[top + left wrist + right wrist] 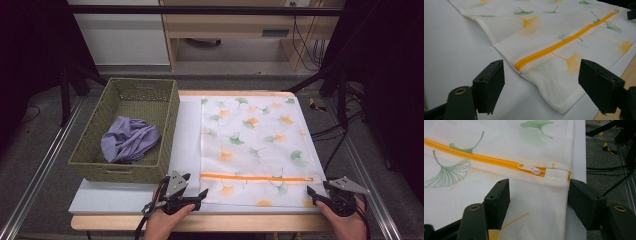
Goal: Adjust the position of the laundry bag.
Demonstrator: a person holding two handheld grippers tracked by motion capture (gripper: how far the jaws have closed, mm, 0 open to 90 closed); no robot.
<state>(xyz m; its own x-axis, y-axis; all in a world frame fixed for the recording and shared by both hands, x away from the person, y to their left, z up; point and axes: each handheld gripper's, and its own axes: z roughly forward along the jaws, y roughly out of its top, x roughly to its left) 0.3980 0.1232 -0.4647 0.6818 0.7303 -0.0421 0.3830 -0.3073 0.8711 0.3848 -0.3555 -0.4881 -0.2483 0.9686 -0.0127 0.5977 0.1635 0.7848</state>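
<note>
A person's hands hold two grippers at the table's near edge. The left gripper [194,187] and right gripper [318,190] both have jaws apart, straddling the near corners of a flat leaf-print mesh bag [255,145], its orange zipper [257,177] closed. Farther left, a basket [165,135] holds purple cloth [129,140].

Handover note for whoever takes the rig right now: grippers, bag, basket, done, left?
Left gripper: open, at the near left corner of the mesh laundry bag, by the zipper's closed end.
Right gripper: open, fingers astride the bag's near right edge, just short of the zipper pull.
Bag lies flat on the white mat, zipped shut.
Purple cloth sits in the wicker basket.
Done: nothing visible.
Left, probably: unzip, load cloth.
</note>
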